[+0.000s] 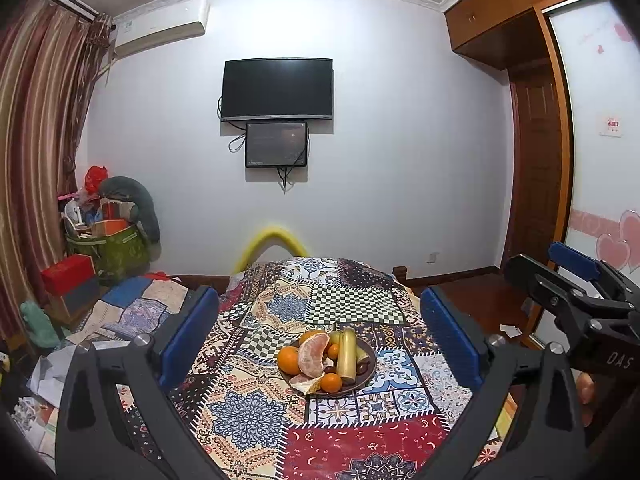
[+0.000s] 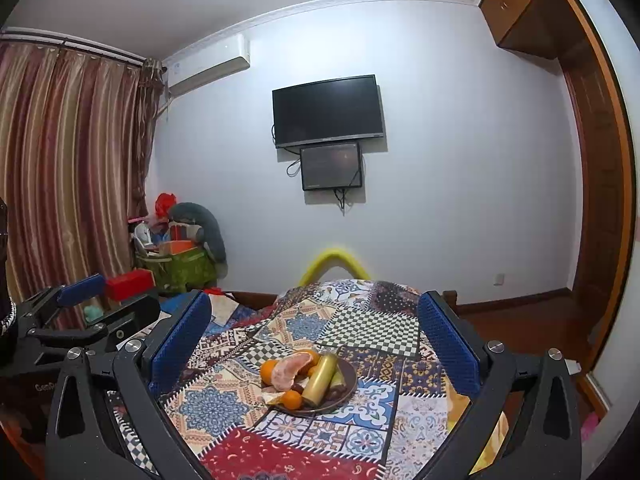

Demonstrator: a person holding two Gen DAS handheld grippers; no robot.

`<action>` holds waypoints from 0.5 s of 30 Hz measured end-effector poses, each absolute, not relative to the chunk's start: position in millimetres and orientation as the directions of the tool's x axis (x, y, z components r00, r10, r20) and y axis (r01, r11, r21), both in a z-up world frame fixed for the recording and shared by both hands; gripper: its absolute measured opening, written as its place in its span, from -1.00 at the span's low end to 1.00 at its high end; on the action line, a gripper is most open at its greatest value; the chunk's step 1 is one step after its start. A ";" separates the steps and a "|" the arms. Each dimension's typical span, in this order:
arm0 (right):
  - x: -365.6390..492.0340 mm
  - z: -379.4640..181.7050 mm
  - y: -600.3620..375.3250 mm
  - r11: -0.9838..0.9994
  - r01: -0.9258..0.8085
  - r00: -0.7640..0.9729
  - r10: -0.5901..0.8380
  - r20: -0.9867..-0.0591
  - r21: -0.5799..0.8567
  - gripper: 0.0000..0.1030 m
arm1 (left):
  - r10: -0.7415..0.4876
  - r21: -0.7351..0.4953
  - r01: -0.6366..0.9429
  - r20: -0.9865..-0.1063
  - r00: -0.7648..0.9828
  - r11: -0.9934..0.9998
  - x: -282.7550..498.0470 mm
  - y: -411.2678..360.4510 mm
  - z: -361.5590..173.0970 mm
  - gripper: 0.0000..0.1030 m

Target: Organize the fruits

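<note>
Beyond both wide-spread, empty grippers sits the fruit plate (image 1: 370, 364); only the left-wrist view shows fingers (image 1: 586, 394).

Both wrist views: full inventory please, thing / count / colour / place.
plate: 1, dark brown, on the patchwork cloth, centre
oranges: at least 3 whole, orange, on the plate's left and near side
peeled citrus: 1 large piece, pinkish, leaning across the oranges
pale yellow stalk: 1, cylindrical, lying on the plate; kind unclear
patchwork cloth: 1, multicoloured, covering the table
television: 1, black, on the far wall
small screen: 1, black, just below the television
air conditioner: 1, white, high on the wall
curtain: striped red-brown, left
green bag: 1, stuffed with clutter, left corner
left hand-held gripper: blue pads, open, nothing between them
right hand-held gripper: blue pads, open, nothing between them
</note>
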State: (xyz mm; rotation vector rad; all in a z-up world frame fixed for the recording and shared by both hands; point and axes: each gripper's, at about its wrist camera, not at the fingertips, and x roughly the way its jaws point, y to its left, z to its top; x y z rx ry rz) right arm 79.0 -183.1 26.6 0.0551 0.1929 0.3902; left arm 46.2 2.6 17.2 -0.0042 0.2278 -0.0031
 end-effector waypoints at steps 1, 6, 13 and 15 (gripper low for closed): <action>78.7 26.9 -183.4 0.924 -0.372 0.907 0.383 -0.177 0.091 1.00 | -0.004 -0.004 0.003 -0.227 0.974 1.000 47.0 3.1 17.9 0.98; 79.0 27.1 -183.1 0.924 -0.372 0.907 0.382 -0.176 0.090 1.00 | -0.018 -0.008 0.017 -0.232 0.973 1.000 47.7 3.5 18.1 0.98; 79.6 26.8 -183.1 0.925 -0.370 0.907 0.380 -0.181 0.091 1.00 | -0.031 -0.010 0.029 -0.246 0.969 1.000 48.9 3.5 17.2 0.98; 79.8 26.4 -183.7 0.925 -0.369 0.907 0.380 -0.183 0.092 1.00 | -0.036 -0.015 0.033 -0.254 0.967 0.999 50.5 4.1 17.1 0.98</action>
